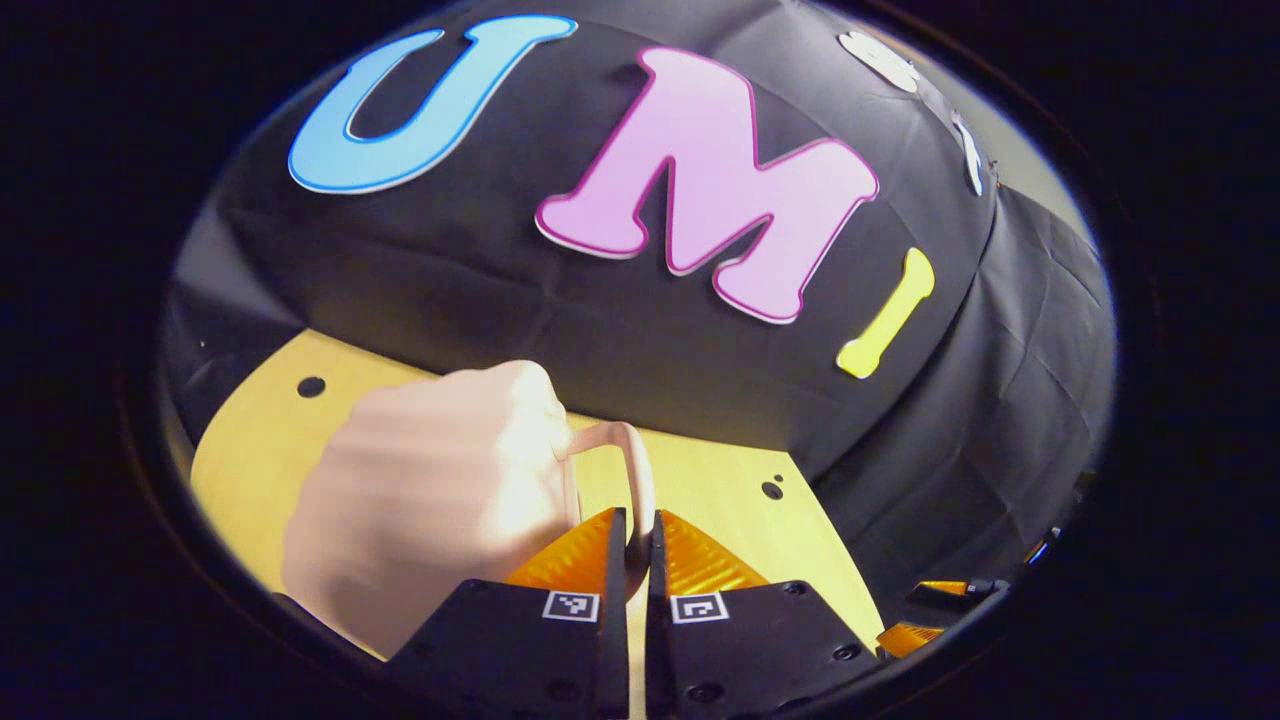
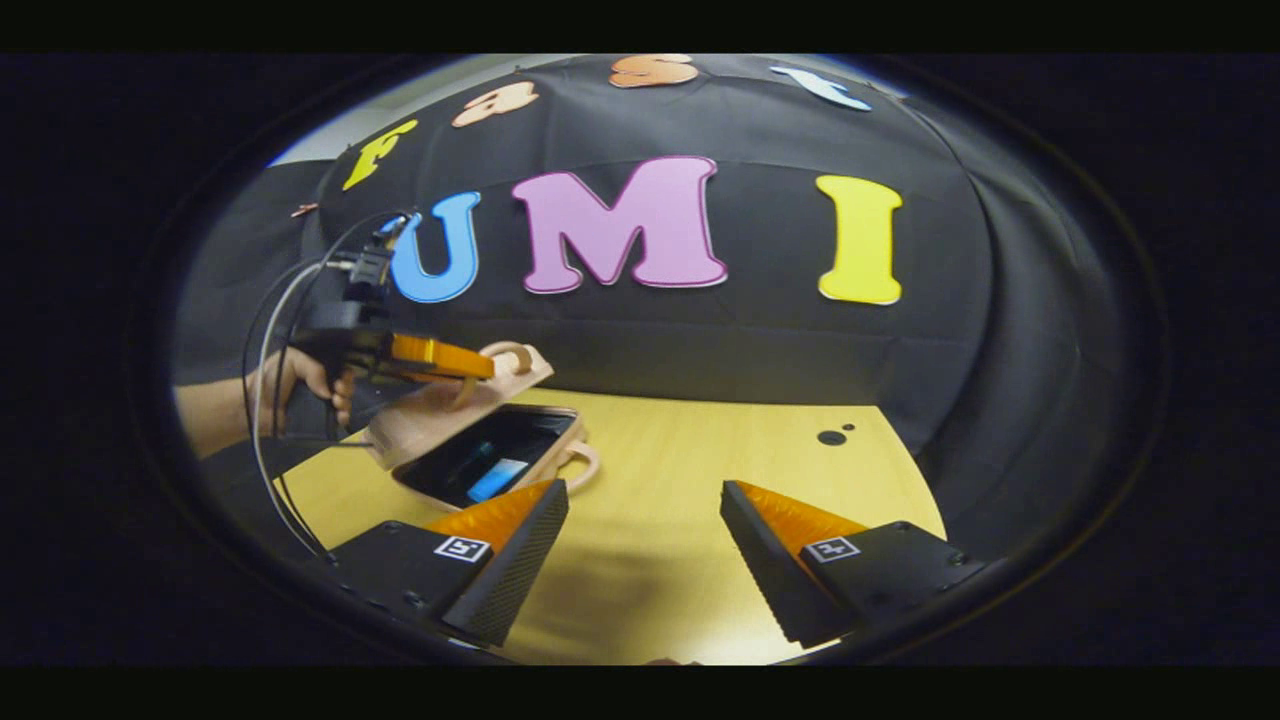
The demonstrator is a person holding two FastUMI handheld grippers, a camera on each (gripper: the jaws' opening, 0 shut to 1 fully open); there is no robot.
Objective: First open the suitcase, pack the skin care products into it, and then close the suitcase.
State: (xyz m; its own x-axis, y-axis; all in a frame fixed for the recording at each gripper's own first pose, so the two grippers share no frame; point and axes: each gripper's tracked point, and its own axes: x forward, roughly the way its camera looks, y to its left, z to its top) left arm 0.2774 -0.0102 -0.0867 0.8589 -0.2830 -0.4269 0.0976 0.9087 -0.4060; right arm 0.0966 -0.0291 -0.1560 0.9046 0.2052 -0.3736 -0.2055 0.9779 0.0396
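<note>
Left gripper view: your left tool [image 1: 637, 545] is clenched on the lid handle [image 1: 630, 465] of the pink suitcase [image 1: 430, 500], bottom centre. Right gripper view: your hand [image 2: 300, 385], mid-left, holds that tool level, keeping the lid [image 2: 450, 410] raised over a skin care product [image 2: 497, 478] inside. Your right tool [image 2: 645, 545] hangs released above the table [image 2: 700, 450], lower centre.

A pale wooden table [image 2: 680, 560] filled the lower part of both views — its top [image 1: 720, 480] smooth and yellowish. Small dark round holes [image 2: 831, 437] dotted it, one near the far left edge [image 1: 311, 386] and others toward the right [image 1: 771, 489]. Black creased cloth [image 2: 760, 340] hung behind — the booth's wall.
</note>
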